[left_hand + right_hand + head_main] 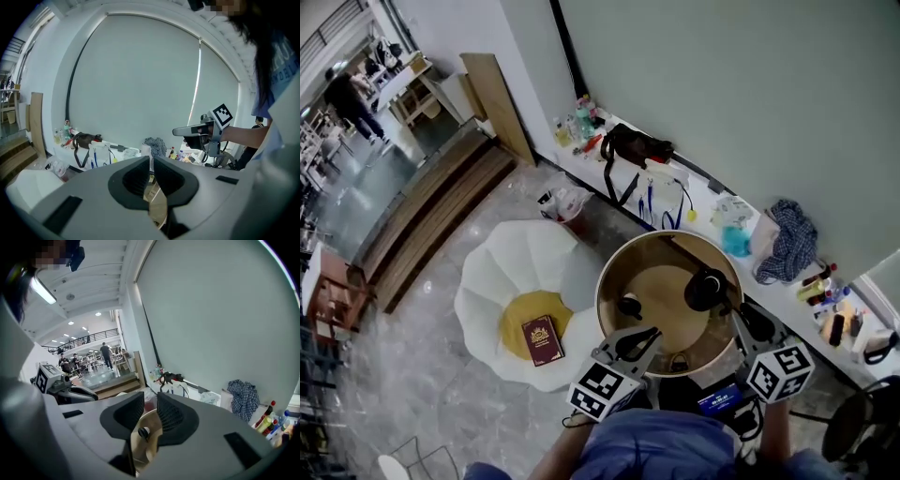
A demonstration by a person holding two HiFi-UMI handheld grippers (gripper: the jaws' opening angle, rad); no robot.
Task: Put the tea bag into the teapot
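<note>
A round wooden table with a gold rim (pixel 609 272) stands just ahead of me. A black teapot (pixel 705 289) sits on its right half and a small dark cup (pixel 628 305) on its left. I cannot pick out the tea bag; a small item (pixel 679 361) lies at the near edge. My left gripper (pixel 649 335) hovers over the near left rim, jaws nearly touching and empty (pixel 152 161). My right gripper (pixel 739 314) hangs beside the teapot's near right side. Its jaws (pixel 150 401) are parted a little with nothing between them, and a dark round item (pixel 140 432) shows below.
A white petal-shaped seat (pixel 502 272) with a yellow cushion and a dark red book (pixel 542 339) stands left of the table. A long white ledge (pixel 787 300) along the wall carries a black bag (pixel 633 145), bottles and a checked cloth (pixel 787 239). Wooden steps (pixel 431 220) lie far left.
</note>
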